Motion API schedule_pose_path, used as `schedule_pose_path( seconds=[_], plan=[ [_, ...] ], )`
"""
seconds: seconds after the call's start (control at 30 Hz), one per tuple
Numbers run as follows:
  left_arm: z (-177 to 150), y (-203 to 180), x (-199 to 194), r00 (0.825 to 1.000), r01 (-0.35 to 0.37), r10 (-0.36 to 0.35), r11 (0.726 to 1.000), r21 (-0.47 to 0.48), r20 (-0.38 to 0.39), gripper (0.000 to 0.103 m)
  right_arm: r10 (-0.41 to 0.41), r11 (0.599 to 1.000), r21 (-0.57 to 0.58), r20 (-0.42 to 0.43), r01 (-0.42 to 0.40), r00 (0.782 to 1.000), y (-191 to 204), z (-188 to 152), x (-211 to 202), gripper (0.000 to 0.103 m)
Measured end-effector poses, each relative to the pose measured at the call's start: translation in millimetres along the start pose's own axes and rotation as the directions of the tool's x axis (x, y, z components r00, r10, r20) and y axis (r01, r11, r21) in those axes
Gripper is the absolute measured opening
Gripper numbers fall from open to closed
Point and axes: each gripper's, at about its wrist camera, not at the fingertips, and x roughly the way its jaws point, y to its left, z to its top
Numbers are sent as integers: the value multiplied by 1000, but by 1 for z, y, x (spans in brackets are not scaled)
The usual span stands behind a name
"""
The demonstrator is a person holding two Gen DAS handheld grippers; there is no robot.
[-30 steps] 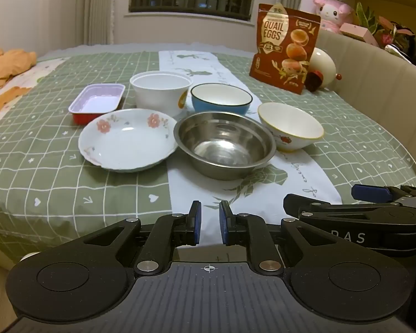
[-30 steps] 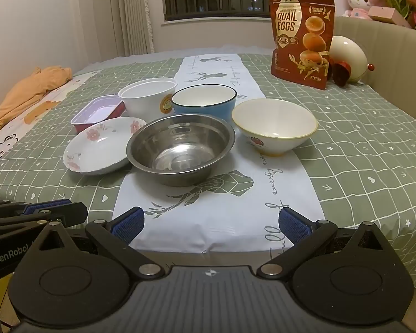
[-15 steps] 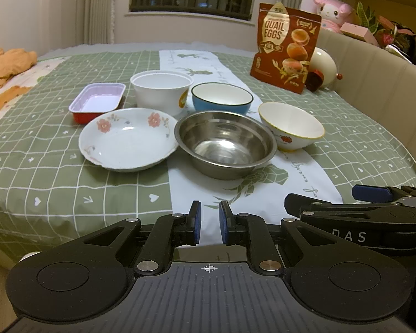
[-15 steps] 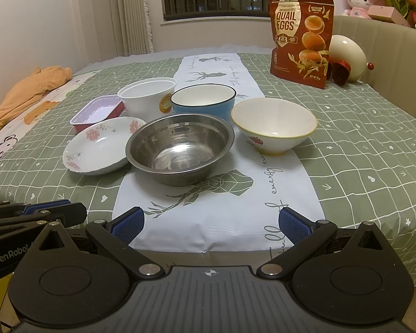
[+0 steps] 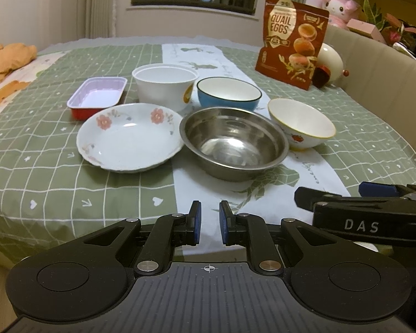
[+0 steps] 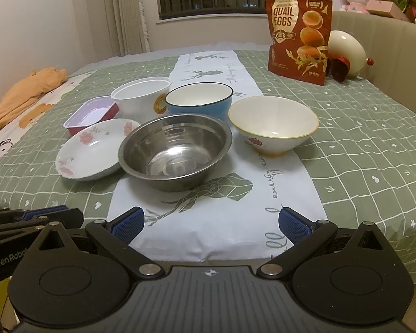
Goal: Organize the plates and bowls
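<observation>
Six dishes sit spread in the middle of both frames, none stacked, so by my reading the organizing has not started and all of it is left to do.

The table (image 5: 27, 149), under a green checked cloth with a white runner, fills the lower half of each view. Largest of the dishes is the steel bowl (image 5: 233, 144), centre of the frame, its rim touching or nearly touching the flowered plate (image 5: 129, 138) at centre left. To the right of the steel bowl stands the yellow-rimmed bowl (image 5: 301, 123), just beside it. Behind these, toward the upper middle, stand the white tub (image 5: 163, 86) and the blue bowl (image 5: 227, 94), close together. The red tray (image 5: 97, 97) lies at the left end of that back row; whether it touches the plate is hard to tell from this angle. A quail egg bag (image 5: 294, 41) stands upright at upper right, well apart from the dishes.

The left gripper (image 5: 207, 217) hangs at the bottom centre of its own view, over the near table edge, jaws drawn almost together with a narrow gap and nothing between them. The right gripper (image 6: 210, 223) hangs at the bottom of its view, jaws spread wide and empty. Both are well short of any dish.
</observation>
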Motion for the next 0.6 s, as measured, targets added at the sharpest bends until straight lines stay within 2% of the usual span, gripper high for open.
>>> schedule_pose_path(
  seconds=[0.2, 0.33, 0.37, 0.47, 0.53, 0.57, 0.6],
  plan=[
    [17, 17, 26, 1000, 11, -12, 999, -34, -19, 17, 21, 999, 34, 2, -21, 1000, -6, 13, 24, 103],
    [35, 43, 44, 991, 136, -136, 985, -104, 8, 17, 36, 997, 67, -6, -36, 999, -13, 21, 45, 103],
    [38, 49, 47, 989, 149, -148, 981, -122, 19, 17, 40, 996, 76, -9, -39, 999, -14, 23, 51, 103],
    [47, 59, 59, 993, 113, -108, 983, -142, 41, 17, 47, 995, 90, -19, -46, 999, -17, 27, 67, 103],
    [62, 53, 68, 999, 0, 5, 993, -120, 43, 17, 50, 994, 102, -26, -47, 998, -19, 31, 77, 103],
    [69, 50, 71, 999, -8, 12, 997, -78, 49, 17, 53, 993, 111, -31, -49, 998, -20, 34, 81, 103],
    [78, 49, 75, 998, 28, -26, 999, -35, 61, 17, 61, 991, 125, -39, -55, 997, -21, 36, 86, 103]
  ],
)
